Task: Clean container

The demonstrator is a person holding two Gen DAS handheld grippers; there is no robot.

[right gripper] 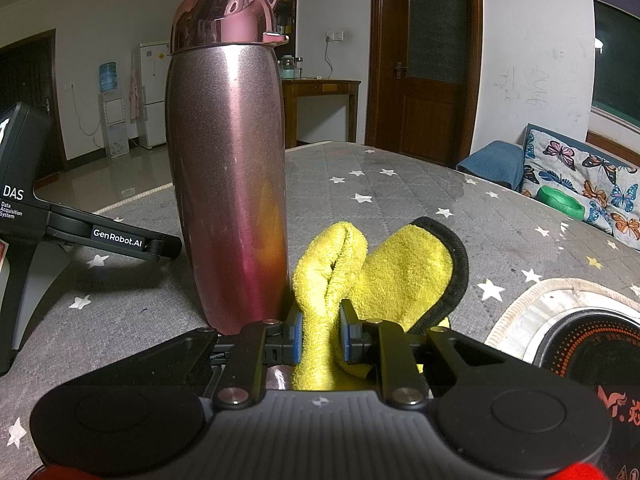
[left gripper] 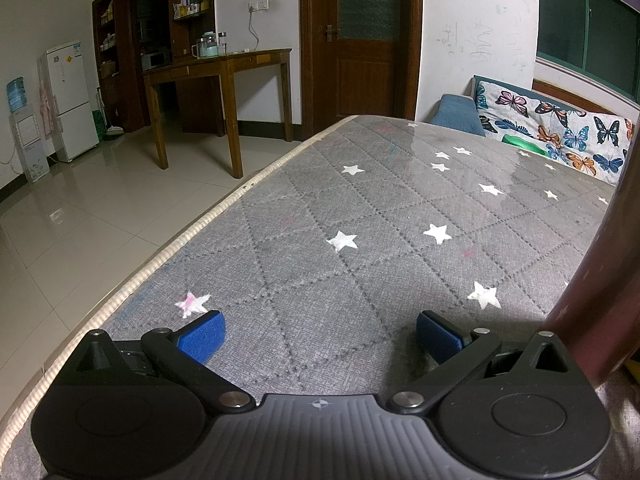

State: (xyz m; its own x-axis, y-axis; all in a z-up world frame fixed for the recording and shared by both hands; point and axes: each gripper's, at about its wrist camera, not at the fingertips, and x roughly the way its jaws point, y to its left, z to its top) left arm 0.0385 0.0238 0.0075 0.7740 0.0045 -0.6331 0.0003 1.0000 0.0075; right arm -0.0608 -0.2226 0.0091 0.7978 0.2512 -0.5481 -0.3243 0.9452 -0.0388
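A tall pink metallic bottle (right gripper: 228,176) with a shiny lid stands upright on the grey star-patterned table cover (right gripper: 400,200). My right gripper (right gripper: 320,338) is shut on a yellow cloth (right gripper: 384,272) with a black edge, just right of the bottle's base. The cloth's left fold touches or nearly touches the bottle. In the left wrist view, the bottle shows as a blurred dark-red shape (left gripper: 600,280) at the right edge. My left gripper (left gripper: 320,336) is open and empty, low over the cover, left of the bottle. It also shows in the right wrist view (right gripper: 120,240).
An induction cooker (right gripper: 592,352) on a white round mat lies at the right front. A butterfly-print cushion (right gripper: 580,184), a green object (right gripper: 560,200) and a blue cushion (right gripper: 492,164) sit beyond the table's far right. The table's left edge (left gripper: 180,240) drops to tiled floor.
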